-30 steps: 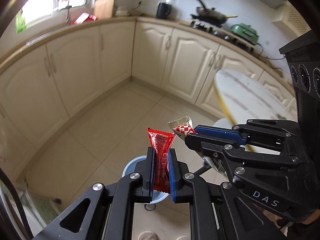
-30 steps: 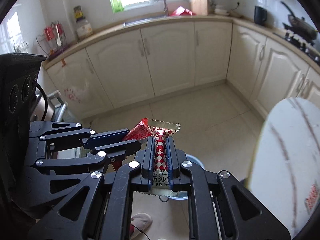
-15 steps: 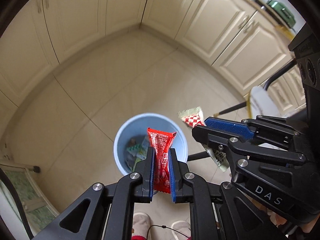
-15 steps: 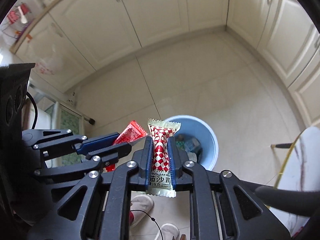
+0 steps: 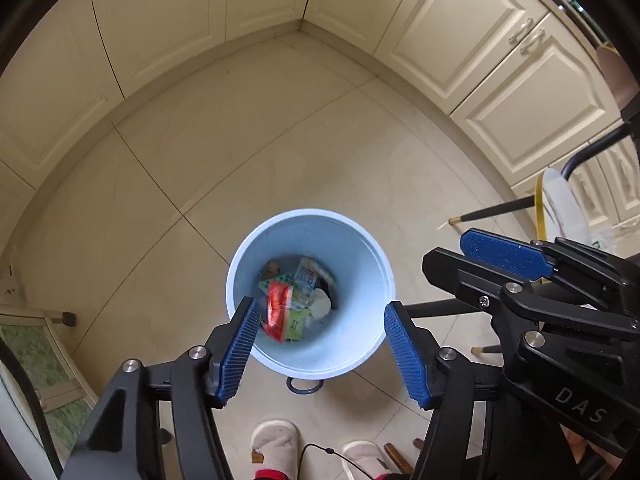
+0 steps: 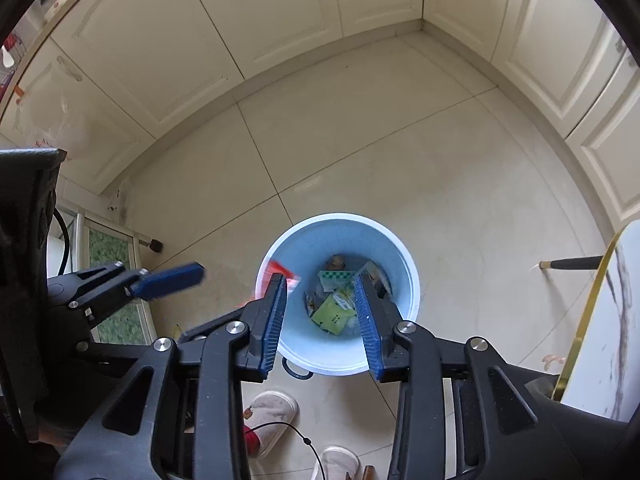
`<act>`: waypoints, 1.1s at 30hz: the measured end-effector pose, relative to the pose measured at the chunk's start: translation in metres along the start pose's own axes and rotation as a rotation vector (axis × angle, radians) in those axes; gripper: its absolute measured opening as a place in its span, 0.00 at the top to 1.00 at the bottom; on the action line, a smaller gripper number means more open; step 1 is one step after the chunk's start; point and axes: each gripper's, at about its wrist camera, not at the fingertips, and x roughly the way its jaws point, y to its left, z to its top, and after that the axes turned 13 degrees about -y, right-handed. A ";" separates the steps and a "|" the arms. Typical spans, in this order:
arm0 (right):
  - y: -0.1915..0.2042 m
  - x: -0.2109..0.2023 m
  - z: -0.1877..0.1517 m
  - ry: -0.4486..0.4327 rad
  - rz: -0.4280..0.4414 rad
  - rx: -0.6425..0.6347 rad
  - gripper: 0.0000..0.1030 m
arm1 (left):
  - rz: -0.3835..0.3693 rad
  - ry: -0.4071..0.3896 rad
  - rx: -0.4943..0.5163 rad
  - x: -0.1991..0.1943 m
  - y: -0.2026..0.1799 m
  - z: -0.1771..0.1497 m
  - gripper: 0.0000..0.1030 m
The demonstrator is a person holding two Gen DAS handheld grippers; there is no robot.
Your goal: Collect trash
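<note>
A light blue trash bin (image 5: 360, 240) stands on the tiled floor, straight below both grippers; it also shows in the right wrist view (image 6: 408, 276). My left gripper (image 5: 318, 346) is open and empty above it. The red wrapper (image 5: 278, 304) lies inside among other wrappers. My right gripper (image 6: 322, 318) is open and empty over the bin; it also shows at the right in the left wrist view (image 5: 504, 254). A blurred red wrapper (image 6: 280, 270) shows at the bin's left rim. The red-and-white checked packet cannot be picked out.
Cream cabinets (image 5: 460, 40) line the far walls. A round white table with a gold rim (image 6: 608, 320) and black legs (image 5: 492, 210) stands at the right. A person's slippered feet (image 5: 276, 444) are just below the bin. A green-fronted low unit (image 6: 116, 280) stands at the left.
Both grippers have opened over the bin and let go of their wrappers. The red wrapper has dropped into the bin; the checked packet is gone from the right gripper.
</note>
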 end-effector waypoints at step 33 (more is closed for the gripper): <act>0.126 -0.446 -0.027 -0.804 -0.091 -0.181 0.05 | 0.252 -0.905 0.148 -0.421 -0.218 -0.115 0.07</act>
